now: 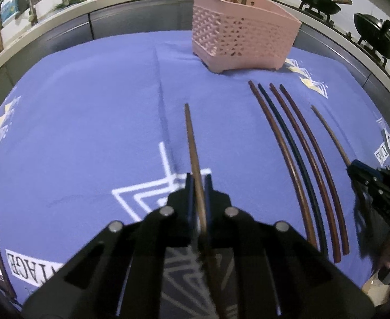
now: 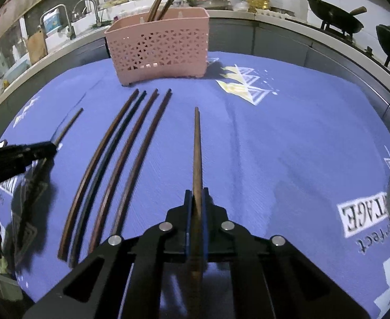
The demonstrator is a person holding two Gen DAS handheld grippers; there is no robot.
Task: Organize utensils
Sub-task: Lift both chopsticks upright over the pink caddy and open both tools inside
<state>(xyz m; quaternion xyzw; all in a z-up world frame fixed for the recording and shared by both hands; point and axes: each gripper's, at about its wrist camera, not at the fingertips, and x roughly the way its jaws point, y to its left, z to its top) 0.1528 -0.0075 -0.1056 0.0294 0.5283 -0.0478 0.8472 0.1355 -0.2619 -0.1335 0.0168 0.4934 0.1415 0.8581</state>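
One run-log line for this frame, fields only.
left gripper: shut on chopstick | right gripper: shut on chopstick | four chopsticks on cloth | pink basket: holds several chopsticks

My left gripper (image 1: 198, 179) points steeply down, jaws clamped tight on a brown chopstick (image 1: 192, 143) that runs out forward between the blue pads (image 1: 190, 186). My right gripper (image 2: 197, 195) has the same pose, pitched down, jaws pinched on another brown chopstick (image 2: 197, 146). Each one shows at the edge of the other's view, side by side, well apart. Hands themselves not visible.
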